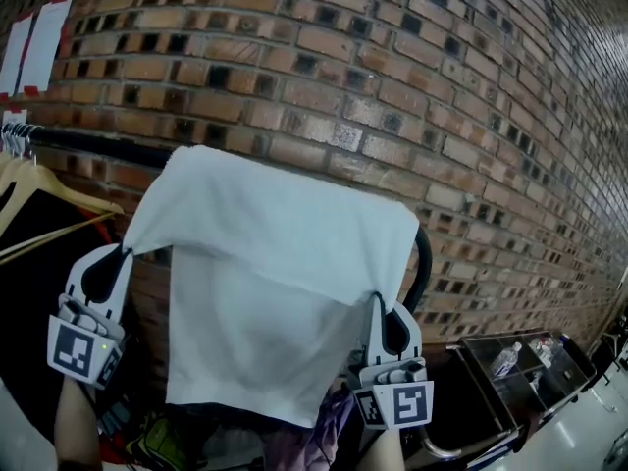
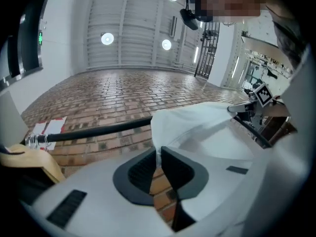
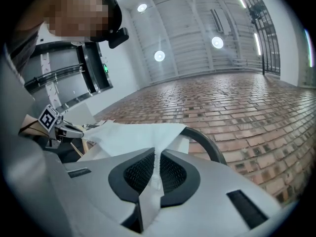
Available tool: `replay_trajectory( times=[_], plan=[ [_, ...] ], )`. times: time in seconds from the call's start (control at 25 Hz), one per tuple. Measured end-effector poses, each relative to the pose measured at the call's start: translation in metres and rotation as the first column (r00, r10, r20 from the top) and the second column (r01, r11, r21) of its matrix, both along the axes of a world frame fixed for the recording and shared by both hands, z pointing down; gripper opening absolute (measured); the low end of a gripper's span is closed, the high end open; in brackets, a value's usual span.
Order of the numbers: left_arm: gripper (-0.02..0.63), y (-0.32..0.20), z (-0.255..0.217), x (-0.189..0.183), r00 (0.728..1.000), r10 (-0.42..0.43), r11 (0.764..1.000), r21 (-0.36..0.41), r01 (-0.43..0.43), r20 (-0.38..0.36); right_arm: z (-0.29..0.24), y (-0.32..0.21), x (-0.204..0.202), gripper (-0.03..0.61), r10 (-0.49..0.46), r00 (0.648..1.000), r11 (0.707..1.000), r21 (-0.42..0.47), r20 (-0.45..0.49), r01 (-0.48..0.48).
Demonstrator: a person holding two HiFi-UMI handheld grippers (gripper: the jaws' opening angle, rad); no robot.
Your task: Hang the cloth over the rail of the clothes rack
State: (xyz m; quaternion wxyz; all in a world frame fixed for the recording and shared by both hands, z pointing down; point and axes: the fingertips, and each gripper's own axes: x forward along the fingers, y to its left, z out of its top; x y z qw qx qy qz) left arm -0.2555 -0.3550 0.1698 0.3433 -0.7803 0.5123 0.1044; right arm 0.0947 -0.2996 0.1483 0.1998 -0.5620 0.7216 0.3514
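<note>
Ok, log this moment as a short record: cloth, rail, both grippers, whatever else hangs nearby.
item: cloth, white, draped over the rail and hanging down the near side
support: the rail is a black bar in front of a brick wall, bending down at its right end
left: left gripper, jaws shut on the cloth's left edge
right: right gripper, jaws shut on the cloth's right edge
nearby: wooden hangers on the rail, left of the cloth
task state: cloth lies over the rail, not yet released
</note>
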Motion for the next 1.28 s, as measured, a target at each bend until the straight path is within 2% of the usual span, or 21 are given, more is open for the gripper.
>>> replay_trajectory(
  times=[0.24,0.52,0.64,0.84,1.12,1.28],
  plan=[
    [0.069,-0.001,0.031,0.008,0.999,0.038,0.999,-0.031,-0.038,0.017,0.027,-0.002,0.002,0.032,0.025,1.000,0.998,-0.062,-0.002,-0.025],
    [0.069,-0.010,0.080,0.018,0.994,0.107,0.982,-0.155,-0.109,-0.022,0.069,-0.004,0.016,0.032,0.062,0.998,0.990,-0.132,0.021,-0.059],
    [0.069,-0.009,0.094,0.023,0.995,0.098,0.982,-0.163,-0.096,0.000,0.084,-0.002,0.019,0.032,0.064,0.997,0.985,-0.160,0.030,-0.059],
    [0.067,-0.012,0.119,0.031,0.995,0.102,0.973,-0.207,-0.102,-0.013,0.110,-0.002,0.026,0.032,0.068,0.998,0.983,-0.175,0.013,-0.065],
    [0.067,-0.017,0.166,0.031,0.995,0.095,0.947,-0.306,-0.101,-0.034,0.159,-0.010,0.036,0.032,0.093,0.996,0.951,-0.299,0.014,-0.084],
    [0.069,-0.015,0.185,0.030,0.997,0.076,0.940,-0.333,-0.080,-0.024,0.168,-0.005,0.033,0.032,0.056,0.998,0.956,-0.289,0.019,-0.048]
  ],
)
